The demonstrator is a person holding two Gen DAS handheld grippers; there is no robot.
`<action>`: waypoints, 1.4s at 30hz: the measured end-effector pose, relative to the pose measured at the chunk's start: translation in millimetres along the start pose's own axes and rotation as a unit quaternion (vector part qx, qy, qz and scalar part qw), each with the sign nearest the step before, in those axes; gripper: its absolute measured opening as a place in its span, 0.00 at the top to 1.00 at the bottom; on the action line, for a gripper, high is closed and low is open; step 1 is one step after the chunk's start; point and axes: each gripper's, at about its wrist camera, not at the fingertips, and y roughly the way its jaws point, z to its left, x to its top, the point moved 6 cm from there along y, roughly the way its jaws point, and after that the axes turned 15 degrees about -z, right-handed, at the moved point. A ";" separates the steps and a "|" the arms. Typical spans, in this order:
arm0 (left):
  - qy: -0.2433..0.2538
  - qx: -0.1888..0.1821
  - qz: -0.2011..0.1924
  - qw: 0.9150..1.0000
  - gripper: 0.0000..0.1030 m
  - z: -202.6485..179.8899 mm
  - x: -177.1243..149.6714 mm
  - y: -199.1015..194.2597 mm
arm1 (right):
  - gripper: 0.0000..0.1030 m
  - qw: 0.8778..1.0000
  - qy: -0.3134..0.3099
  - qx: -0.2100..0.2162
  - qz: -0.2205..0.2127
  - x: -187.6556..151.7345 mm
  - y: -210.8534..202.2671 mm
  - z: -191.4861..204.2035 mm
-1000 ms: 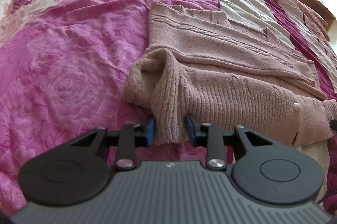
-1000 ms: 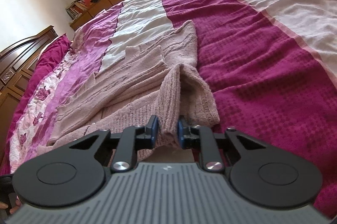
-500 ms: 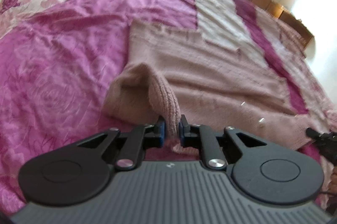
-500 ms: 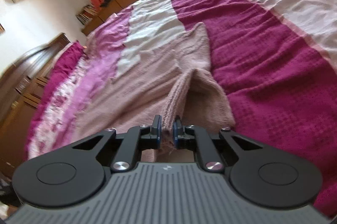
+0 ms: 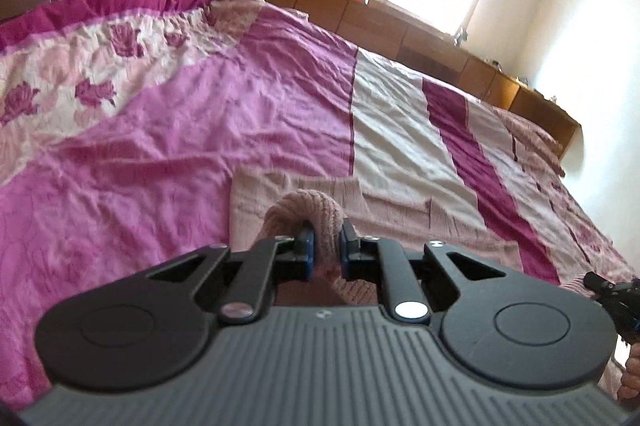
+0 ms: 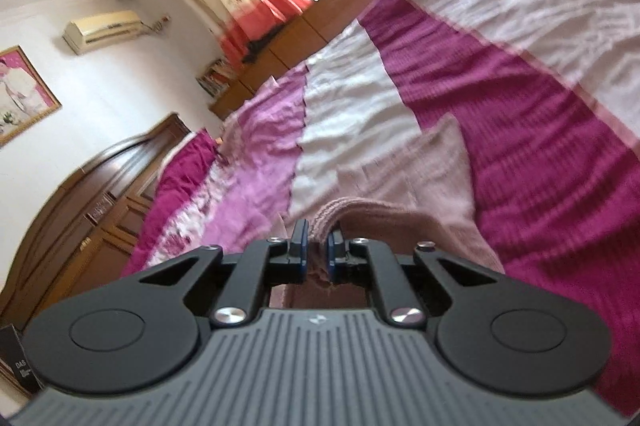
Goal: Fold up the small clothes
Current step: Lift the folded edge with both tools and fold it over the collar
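A dusty-pink knitted cardigan (image 5: 400, 214) lies spread on the bed, its near hem lifted off the cover. My left gripper (image 5: 326, 246) is shut on a bunched ribbed fold of that hem, which bulges above the blue pads. In the right wrist view the same cardigan (image 6: 432, 165) stretches away over the bedspread, and my right gripper (image 6: 317, 250) is shut on the other corner of the hem, a ridge of knit rising between its pads. The right gripper's tip and a hand show at the left wrist view's right edge (image 5: 616, 298).
The bed (image 5: 160, 129) carries a pink, magenta and cream patchwork cover with rose prints. A dark wooden headboard (image 6: 100, 193) stands at one end, low wooden cabinets (image 5: 420, 41) run under the window, and curtains hang there. An air conditioner (image 6: 104, 27) sits high on the wall.
Both grippers closed on the cardigan's near hem and rose, tilting up toward level. The hem came up with them, and the headboard, window and walls entered view.
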 end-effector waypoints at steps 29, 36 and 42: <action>0.097 0.100 0.046 0.989 0.86 7.3 -19.2 189.8 | 0.91 0.977 -0.159 -0.139 -0.028 -2.6 199.6 -31.8; 0.086 0.120 0.081 0.986 0.72 22.6 -38.1 212.0 | 0.79 0.972 -0.163 -0.170 0.005 -23.4 217.4 -58.5; 0.086 0.121 0.082 0.986 0.51 31.6 -38.0 200.5 | 0.44 0.971 -0.158 -0.180 0.002 -32.3 207.9 -65.0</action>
